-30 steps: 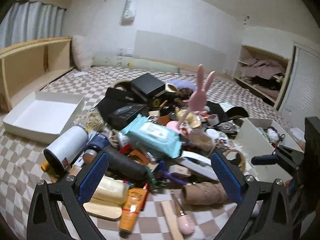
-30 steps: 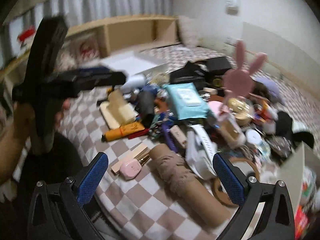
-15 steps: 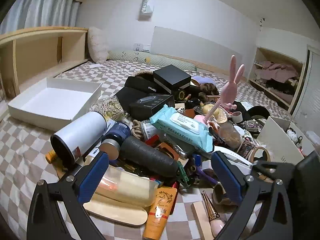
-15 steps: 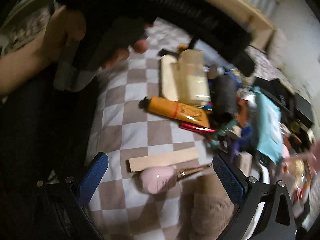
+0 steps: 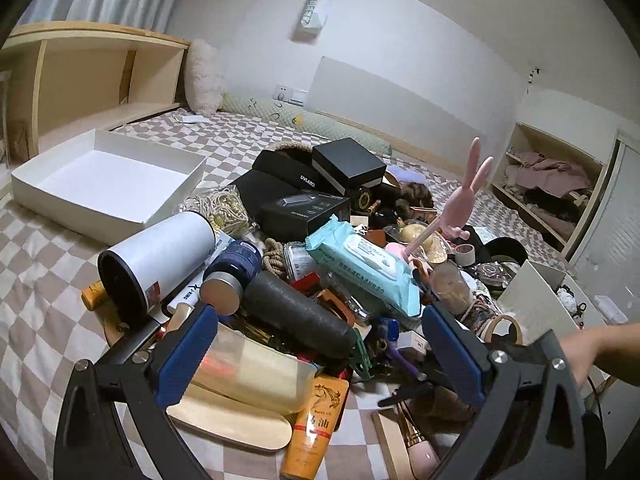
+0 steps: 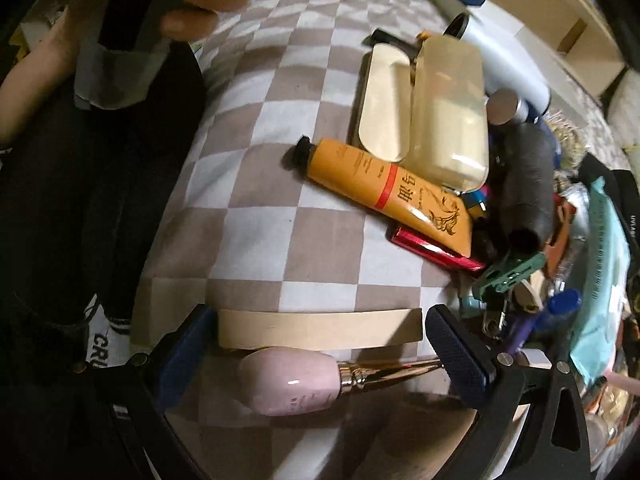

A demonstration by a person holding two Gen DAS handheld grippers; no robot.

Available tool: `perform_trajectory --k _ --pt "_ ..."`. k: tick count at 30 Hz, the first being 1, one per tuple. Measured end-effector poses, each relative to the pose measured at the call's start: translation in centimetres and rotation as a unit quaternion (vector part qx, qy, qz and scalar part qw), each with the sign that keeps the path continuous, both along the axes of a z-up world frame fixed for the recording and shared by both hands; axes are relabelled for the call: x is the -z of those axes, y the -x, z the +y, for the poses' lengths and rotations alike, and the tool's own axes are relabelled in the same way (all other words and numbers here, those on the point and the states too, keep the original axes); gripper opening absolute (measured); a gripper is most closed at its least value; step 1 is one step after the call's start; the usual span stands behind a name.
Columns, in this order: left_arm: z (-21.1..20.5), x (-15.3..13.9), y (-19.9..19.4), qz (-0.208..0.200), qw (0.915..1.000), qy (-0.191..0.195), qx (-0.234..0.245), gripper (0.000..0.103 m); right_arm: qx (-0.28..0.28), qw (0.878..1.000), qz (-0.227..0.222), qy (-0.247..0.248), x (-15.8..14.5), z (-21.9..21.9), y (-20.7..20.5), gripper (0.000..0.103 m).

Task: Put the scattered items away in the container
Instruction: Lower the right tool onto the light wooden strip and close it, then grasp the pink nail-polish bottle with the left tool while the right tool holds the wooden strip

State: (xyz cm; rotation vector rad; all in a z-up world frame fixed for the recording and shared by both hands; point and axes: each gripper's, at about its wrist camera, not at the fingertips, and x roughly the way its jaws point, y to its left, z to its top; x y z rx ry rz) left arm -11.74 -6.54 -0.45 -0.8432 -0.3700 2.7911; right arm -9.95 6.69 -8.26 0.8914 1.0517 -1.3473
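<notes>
**Both grippers open over the clutter on the bed**

The right gripper [image 6: 320, 344] hangs low over the checked bed cover [image 6: 256, 184], fingers spread wide and holding nothing. A pink-handled brush [image 6: 296, 380] lies crosswise between the two blue pads [image 6: 460, 360], with a flat wooden strip [image 6: 320, 330] just beyond it. It cannot be told whether the pads touch either item. Farther ahead, an orange tube [image 6: 384, 192] rests against a translucent case [image 6: 448, 108] and a red case [image 6: 432, 254].

The left gripper [image 5: 320, 352] is also open and empty, raised above the near edge of the pile. Below it lie the translucent case [image 5: 248, 368], the orange tube [image 5: 316, 428] and a dark cylinder [image 5: 296, 312]. A white tumbler [image 5: 160, 256] lies on its side to the left; a teal wipes pack [image 5: 360, 264] sits mid-pile.

The container, a white box [image 5: 104, 176], stands on the bed to the left, well apart from both grippers. A second white box [image 5: 532, 308] stands at the right edge of the pile.
</notes>
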Motion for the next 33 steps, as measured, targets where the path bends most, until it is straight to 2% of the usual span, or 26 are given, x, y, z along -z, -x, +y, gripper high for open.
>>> perform_trajectory --k 7,14,20,24,29,33 --pt "-0.1 0.0 0.1 -0.001 1.0000 -0.006 0.005 0.103 0.006 0.999 -0.042 -0.015 0.3 -0.2 1.3 0.103" --pt "-0.4 0.7 0.3 -0.014 0.9999 -0.002 -0.004 0.103 0.054 0.998 -0.032 -0.002 -0.3 0.6 1.0 0.103" --pt "-0.3 1.2 0.4 -0.023 0.9997 -0.001 -0.003 0.103 0.087 0.996 0.006 0.030 -2.0 1.4 -0.8 0.101" --pt "-0.1 1.4 0.4 -0.028 0.9996 0.002 -0.002 0.103 0.105 0.993 0.007 0.055 -3.0 2.0 -1.5 0.101" --pt "0.1 1.7 0.4 -0.035 0.9994 -0.006 0.004 0.103 0.147 0.985 0.003 0.094 -4.6 3.1 -2.0 0.101" --pt "0.9 2.2 0.3 -0.046 0.9984 -0.016 0.027 0.103 0.194 0.973 -0.002 0.125 -6.3 5.0 -2.1 0.101"
